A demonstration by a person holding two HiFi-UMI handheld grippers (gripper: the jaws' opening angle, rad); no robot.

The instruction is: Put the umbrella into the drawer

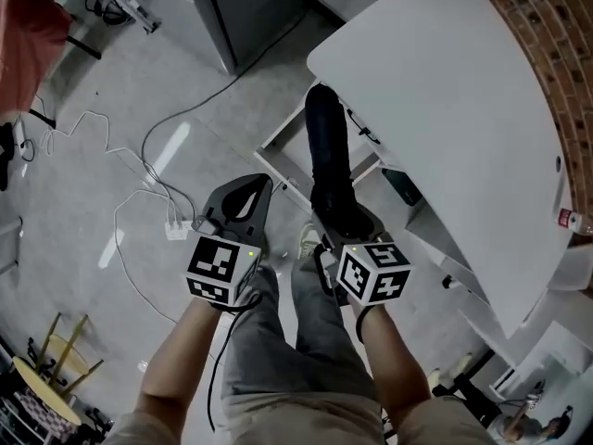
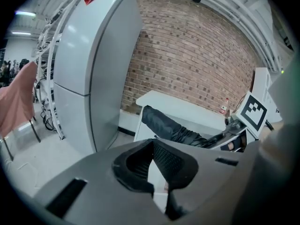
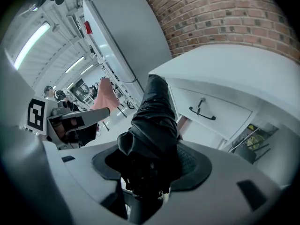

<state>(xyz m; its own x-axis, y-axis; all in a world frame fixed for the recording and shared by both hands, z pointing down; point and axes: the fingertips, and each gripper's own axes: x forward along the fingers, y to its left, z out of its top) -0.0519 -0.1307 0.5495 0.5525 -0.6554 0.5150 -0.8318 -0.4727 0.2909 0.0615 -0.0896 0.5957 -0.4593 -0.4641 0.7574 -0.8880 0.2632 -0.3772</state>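
Table edge: white tabletop [image 1: 445,109], curved rim just beyond the umbrella tip; brick wall [image 2: 197,55] behind it.
Drawer: white drawer front [image 3: 215,109] with black handle [image 3: 202,112] below the tabletop, right of the umbrella in the right gripper view.
Open room: grey floor [image 1: 111,109] lies left of the table; white cables [image 1: 139,170] and a power strip [image 1: 178,229] lie near the left gripper.
Left gripper [image 1: 239,200]: jaws spread, nothing between them.
Right gripper [image 1: 345,222]: jaws pinch the lower end of the umbrella.
Umbrella [image 1: 326,151]: black, folded, glossy crumpled fabric; projects forward from the right gripper, outside the drawer.
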